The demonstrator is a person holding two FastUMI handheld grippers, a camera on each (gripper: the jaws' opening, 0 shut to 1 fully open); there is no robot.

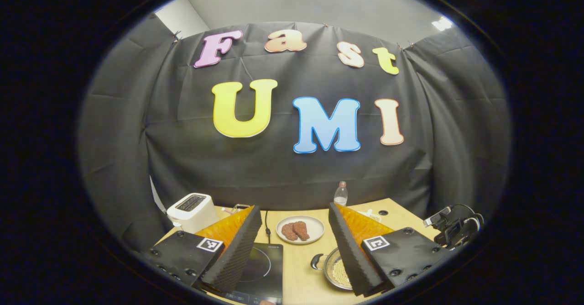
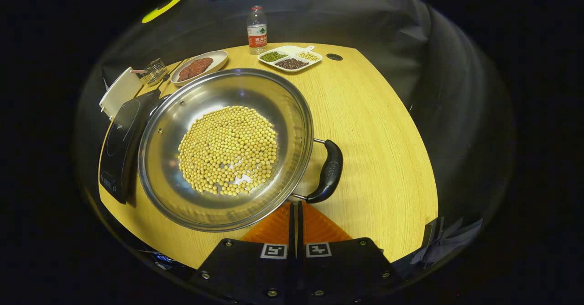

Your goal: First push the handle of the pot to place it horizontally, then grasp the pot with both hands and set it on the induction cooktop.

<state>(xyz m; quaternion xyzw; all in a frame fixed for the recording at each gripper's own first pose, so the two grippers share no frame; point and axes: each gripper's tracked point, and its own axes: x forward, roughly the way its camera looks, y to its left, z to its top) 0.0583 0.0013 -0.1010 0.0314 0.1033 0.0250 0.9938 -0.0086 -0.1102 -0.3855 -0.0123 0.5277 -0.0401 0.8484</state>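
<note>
Pot [image 2: 226,149] sits on the table [image 2: 378,127], holding yellow beans [image 2: 228,149], just right of the induction cooktop [image 2: 121,147] and not on it. Pot's black handle [image 2: 329,171] juts toward the right gripper [image 2: 295,213], jaws pressed together just behind the rim. Left gripper [image 1: 294,245] jaws spread wide above cooktop and pot.

At the back of your wooden table [image 2: 374,127] you have a water bottle [image 2: 257,29], a divided dish of beans [image 2: 289,59], a plate of meat [image 2: 199,67], a white toaster [image 1: 192,212] and a small glass holder [image 2: 155,70].
</note>
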